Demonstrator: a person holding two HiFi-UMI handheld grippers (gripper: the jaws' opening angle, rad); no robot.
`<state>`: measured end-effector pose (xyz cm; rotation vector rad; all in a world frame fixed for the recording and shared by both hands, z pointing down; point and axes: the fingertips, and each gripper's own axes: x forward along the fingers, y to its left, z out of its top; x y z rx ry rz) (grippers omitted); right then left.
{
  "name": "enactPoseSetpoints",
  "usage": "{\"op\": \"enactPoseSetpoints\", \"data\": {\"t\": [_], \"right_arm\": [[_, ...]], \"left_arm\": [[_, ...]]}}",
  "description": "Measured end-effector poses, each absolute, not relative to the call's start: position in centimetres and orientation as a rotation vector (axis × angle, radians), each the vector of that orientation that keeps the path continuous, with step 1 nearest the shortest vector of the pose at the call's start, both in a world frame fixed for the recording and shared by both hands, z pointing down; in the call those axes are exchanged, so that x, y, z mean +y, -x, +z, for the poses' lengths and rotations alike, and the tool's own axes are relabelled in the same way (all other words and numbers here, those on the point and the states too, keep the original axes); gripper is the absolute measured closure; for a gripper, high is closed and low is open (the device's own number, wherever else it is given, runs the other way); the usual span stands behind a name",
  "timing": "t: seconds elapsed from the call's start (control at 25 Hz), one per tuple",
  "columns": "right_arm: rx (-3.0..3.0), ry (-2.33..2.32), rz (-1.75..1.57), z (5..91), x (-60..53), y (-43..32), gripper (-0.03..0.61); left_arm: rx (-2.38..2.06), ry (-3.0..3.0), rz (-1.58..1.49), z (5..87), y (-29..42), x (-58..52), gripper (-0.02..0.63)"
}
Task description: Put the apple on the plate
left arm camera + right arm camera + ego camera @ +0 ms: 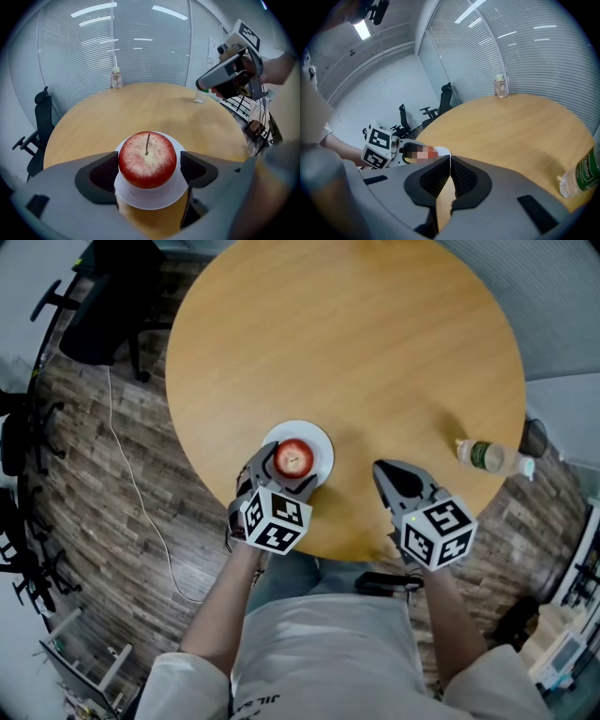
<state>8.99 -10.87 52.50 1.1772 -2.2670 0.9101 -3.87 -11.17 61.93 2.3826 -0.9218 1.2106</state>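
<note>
- Round wooden tabletop (356, 343) on a plank floor; slatted blinds behind glass run along the far side, and black office chairs (103, 315) stand off to the left.
- White plate (323, 442) sits near the tabletop's near edge, in front of the person.
- Apple (293, 457), red with a pale top and its stem up, sits on the plate, roughly centred.
- Left tool (148, 169): jaws apart, one on each side of the apple.
  - A sliver of white plate shows between the right-hand pad (197, 168) and the apple, so there's no grip on that side.
  - The left-hand pad (101, 171) is right at the skin; can't tell if it touches.
- Right tool (450, 161): jaws pressed together with nothing between them.
  - It's over the near edge of the tabletop, to the right of the plate and apart from it.
- Clear plastic bottle (487, 456) with a green label lies on its side near the right edge of the tabletop, well apart from the plate.
- Small clear container (501, 86) stands upright at the far edge, by the blinds.
- White cable (131, 474) trails across the floor on the left.
</note>
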Motion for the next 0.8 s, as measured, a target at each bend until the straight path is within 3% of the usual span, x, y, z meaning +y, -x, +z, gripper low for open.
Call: {"op": "enactPoseSetpoints", "data": {"t": [0.28,0.8], "right_arm": [[-2.270,-1.174,0.916,52.5,-10.7,-9.0,0.548],[-2.306,-1.189,0.882,51.1,-10.8,-8.9,0.548]], "left_arm": [[-0.940,-2.383,1.174,61.8,3.9,-11.3,0.161],[-0.999,-2.393,1.060,58.5,4.6,-11.1,0.158]]}}
